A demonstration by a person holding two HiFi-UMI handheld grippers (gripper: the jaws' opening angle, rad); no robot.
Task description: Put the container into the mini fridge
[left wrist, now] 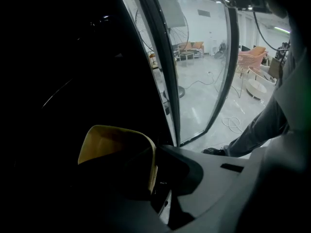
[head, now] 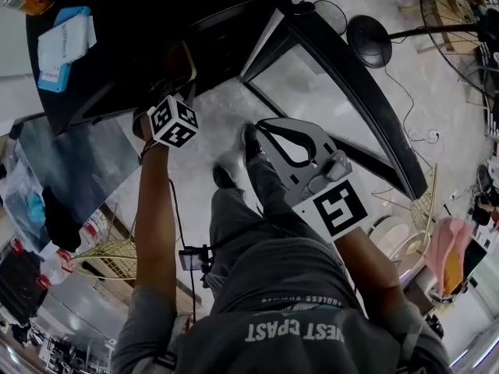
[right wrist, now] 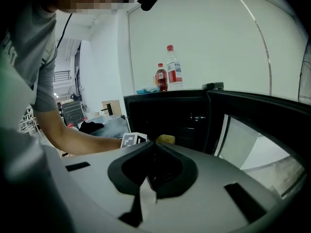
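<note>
The yellow container [left wrist: 109,141] sits between the jaws of my left gripper [left wrist: 127,174], which is shut on it. The container is at the dark opening of the black mini fridge [head: 117,76], whose inside is too dark to read. In the head view the container [head: 181,61] shows just beyond the left gripper's marker cube [head: 173,121]. The fridge's glass door [head: 343,92] stands wide open to the right. My right gripper [right wrist: 153,147] is shut with nothing in it and hangs in front of the fridge, pointing at the yellow container [right wrist: 165,139].
Two bottles [right wrist: 168,74] and a blue-and-white pack [head: 66,45] stand on the fridge top. The person's shoes [head: 234,162] are on the floor before the fridge. A floor fan [head: 369,41] and cables lie beyond the door. Wire racks [head: 109,252] stand at the left.
</note>
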